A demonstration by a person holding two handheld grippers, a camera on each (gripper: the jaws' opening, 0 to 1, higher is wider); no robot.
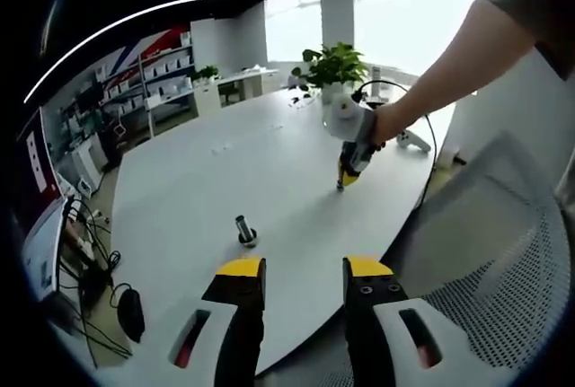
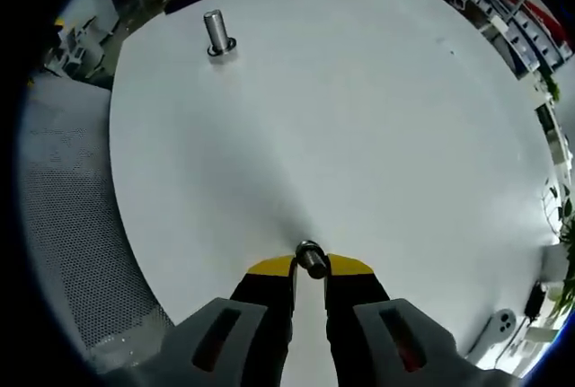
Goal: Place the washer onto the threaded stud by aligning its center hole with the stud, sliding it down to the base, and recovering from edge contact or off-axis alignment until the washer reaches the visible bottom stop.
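Now the right hand-held gripper (image 2: 310, 266) is clamped on the washer (image 2: 311, 258); the upright stud (image 2: 216, 33) stands well ahead, leftward on the desk (image 2: 359, 118). Nearer it, the left hand-held gripper (image 1: 304, 272) is apart, holding nothing.

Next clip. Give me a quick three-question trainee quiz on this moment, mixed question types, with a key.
1. True or false: the washer already sits at the base of the threaded stud.
2. Multiple choice: the right gripper is (A) open above the stud, (B) shut on the washer, low over the white table, (C) resting on the mesh chair.
3. Fill in: the left gripper has its jaws ____ and holds nothing.

Key
1. False: the washer is between the right gripper's tips, well away from the stud.
2. B
3. Apart (open)
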